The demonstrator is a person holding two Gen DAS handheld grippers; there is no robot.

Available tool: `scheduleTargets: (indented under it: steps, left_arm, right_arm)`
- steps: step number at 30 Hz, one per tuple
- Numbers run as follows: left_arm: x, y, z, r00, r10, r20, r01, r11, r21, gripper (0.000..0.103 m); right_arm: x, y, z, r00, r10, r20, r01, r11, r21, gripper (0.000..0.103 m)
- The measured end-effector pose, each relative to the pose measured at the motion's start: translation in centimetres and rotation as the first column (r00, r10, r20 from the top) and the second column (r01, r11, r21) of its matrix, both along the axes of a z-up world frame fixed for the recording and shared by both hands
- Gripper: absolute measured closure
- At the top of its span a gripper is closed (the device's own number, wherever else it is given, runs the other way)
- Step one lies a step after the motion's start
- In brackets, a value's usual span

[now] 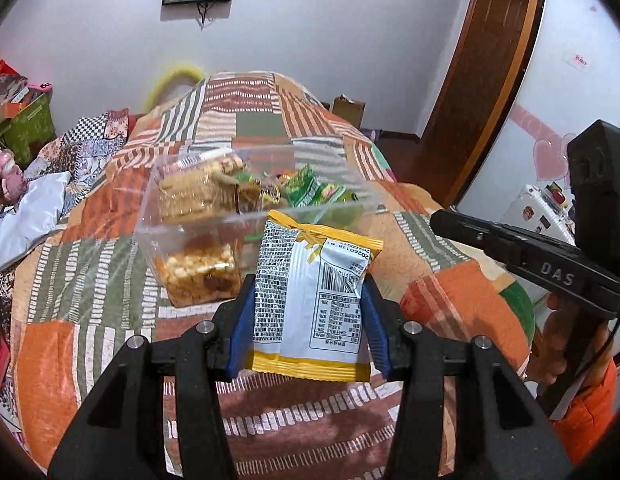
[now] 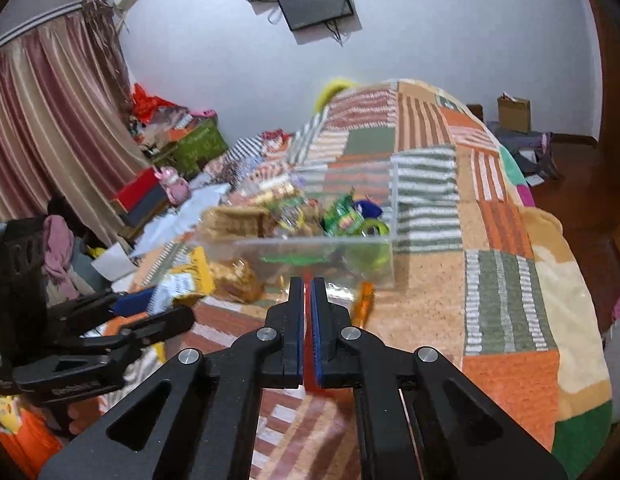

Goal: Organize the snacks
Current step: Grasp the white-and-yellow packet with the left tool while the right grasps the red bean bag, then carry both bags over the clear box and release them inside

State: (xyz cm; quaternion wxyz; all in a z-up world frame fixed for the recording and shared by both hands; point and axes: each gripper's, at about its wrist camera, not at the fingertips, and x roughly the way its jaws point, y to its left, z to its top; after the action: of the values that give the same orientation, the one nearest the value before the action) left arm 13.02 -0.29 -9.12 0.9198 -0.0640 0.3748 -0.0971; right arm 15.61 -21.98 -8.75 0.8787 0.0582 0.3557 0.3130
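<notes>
Left gripper (image 1: 310, 320): closed on one packet (image 1: 310, 300), white with yellow trim, held upright by its side edges above the bed (image 1: 450, 292), just short of the box (image 1: 245, 220).

Right gripper (image 2: 307, 312): pads drawn almost together with a thin gap, nothing between them; it hovers over the bed before the box.

Risks, near to far:
- The packet is pinched across a soft, air-filled body. In my judgement it could slip or twist out as it is lifted over the rim, dropping onto the quilt.
- The box is light, clear plastic on soft bedding. A knock on its near wall could tip or shove it; the right gripper is not steadying it.
- The box looks well filled. An added packet may perch on top and slide out.

Count:
- Grippers: two.
- Packet in hand: one.
- Loose on the bed before the box: one orange packet (image 2: 364, 300), seen from the right wrist.
- Boxes: one.
- Inside: at least two puffed-rice blocks (image 1: 199, 276), a green packet (image 1: 314, 190), and several small wrapped sweets; the exact number cannot be told through the plastic.
</notes>
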Motion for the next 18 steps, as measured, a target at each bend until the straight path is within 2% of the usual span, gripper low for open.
scheduleTargets:
  steps: [2,7,9,11,15,18]
  left_arm:
    - [0.1,0.0,0.1,1.0,0.005,0.003,-0.005,1.0,-0.004,0.055]
    - [-0.1,0.6,0.0,1.0,0.025,0.001,-0.025,1.0,-0.009,0.055]
    - [-0.3,0.8,-0.2,0.999,0.031,-0.007,-0.031,0.999,-0.009,0.055]
    - [-0.4,1.0,-0.5,0.999,0.034,-0.014,-0.034,0.999,-0.008,0.055]
    - [-0.7,1.3,-1.2,0.999,0.038,-0.032,-0.038,0.999,-0.005,0.055]
    - [-0.9,1.4,-1.8,0.998,0.04,-0.048,-0.041,0.999,-0.009,0.055]
  right_arm:
    - [0.0,0.3,0.3,1.0,-0.004,0.02,0.005,1.0,-0.027,0.1]
    - [0.3,0.9,-1.9,0.998,0.032,-0.051,-0.036,0.995,-0.098,0.097]
    - [0.4,1.0,-3.4,0.996,0.031,-0.087,-0.043,0.989,-0.142,0.085]
    - [0.4,0.8,-5.0,0.993,0.021,-0.119,-0.041,0.985,-0.17,0.062]
    - [0.6,0.3,-7.0,0.984,0.02,-0.175,-0.056,0.978,-0.2,0.05]
    - [1.1,0.3,-8.3,0.975,0.028,-0.222,-0.072,0.978,-0.193,0.034]
